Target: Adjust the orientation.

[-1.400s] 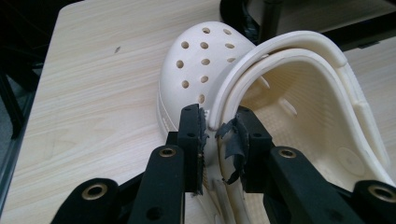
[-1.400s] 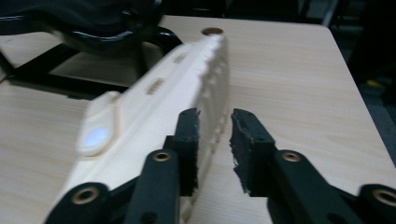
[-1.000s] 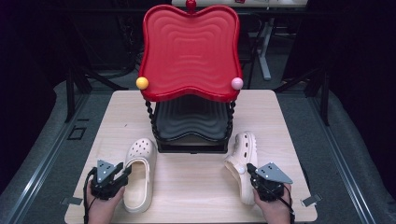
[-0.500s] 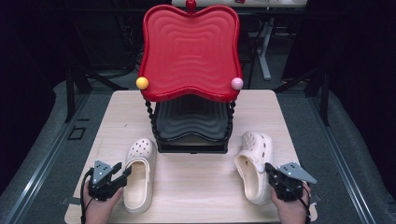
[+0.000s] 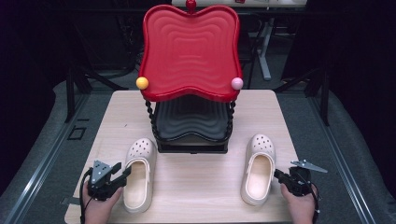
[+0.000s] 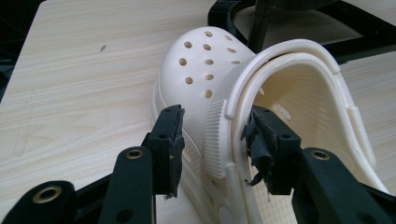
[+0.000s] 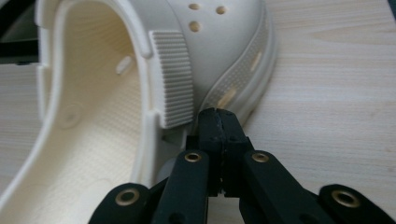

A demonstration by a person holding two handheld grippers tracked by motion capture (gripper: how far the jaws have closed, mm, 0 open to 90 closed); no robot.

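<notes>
A wooden table (image 5: 196,182) fills the lower half of the high view, with a two-tier stand at its far middle: a red tray (image 5: 189,51) on top, tilted toward the camera, and a black tray (image 5: 191,123) beneath. Two cream clogs lie toes-away in front of it, the left clog (image 5: 137,175) at lower left and the right clog (image 5: 258,168) at lower right, well apart. At the bottom left corner the left gripper (image 5: 122,175) has its jaws spread around the left clog's side wall, while at the bottom right the right gripper (image 5: 279,176) has its jaws pressed together just beside the right clog's outer side.
</notes>
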